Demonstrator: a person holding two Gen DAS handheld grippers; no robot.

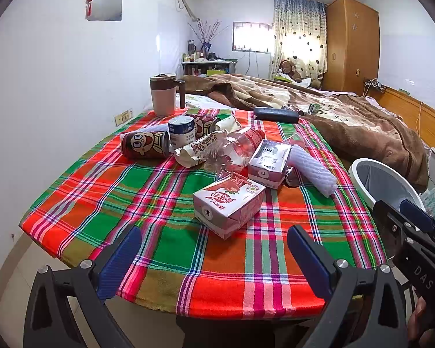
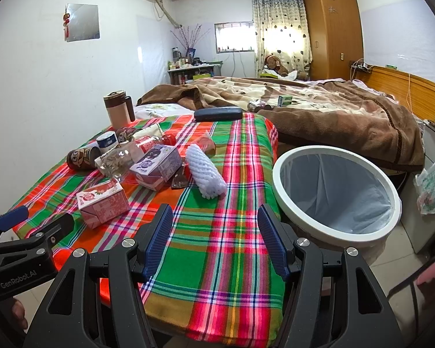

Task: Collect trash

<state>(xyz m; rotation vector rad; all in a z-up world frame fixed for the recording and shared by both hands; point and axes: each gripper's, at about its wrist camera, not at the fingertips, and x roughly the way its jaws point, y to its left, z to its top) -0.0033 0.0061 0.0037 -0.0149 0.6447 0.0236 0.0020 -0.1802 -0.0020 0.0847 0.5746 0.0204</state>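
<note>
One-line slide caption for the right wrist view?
Open right gripper over the plaid cloth, cartons, cans and foam sleeve ahead, lined bin at the table's right.

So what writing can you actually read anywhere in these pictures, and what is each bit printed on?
"DAS": on the black body of the right gripper, seen from the left wrist camera.
"GenRobot.AI": on the black body of the left gripper, seen from the right wrist camera.
Pink carton: print shows, too small and upside down to read.
Purple carton: print too blurred.
White tub: label too small.
Cartoon-face can: picture only, no legible words.
</note>
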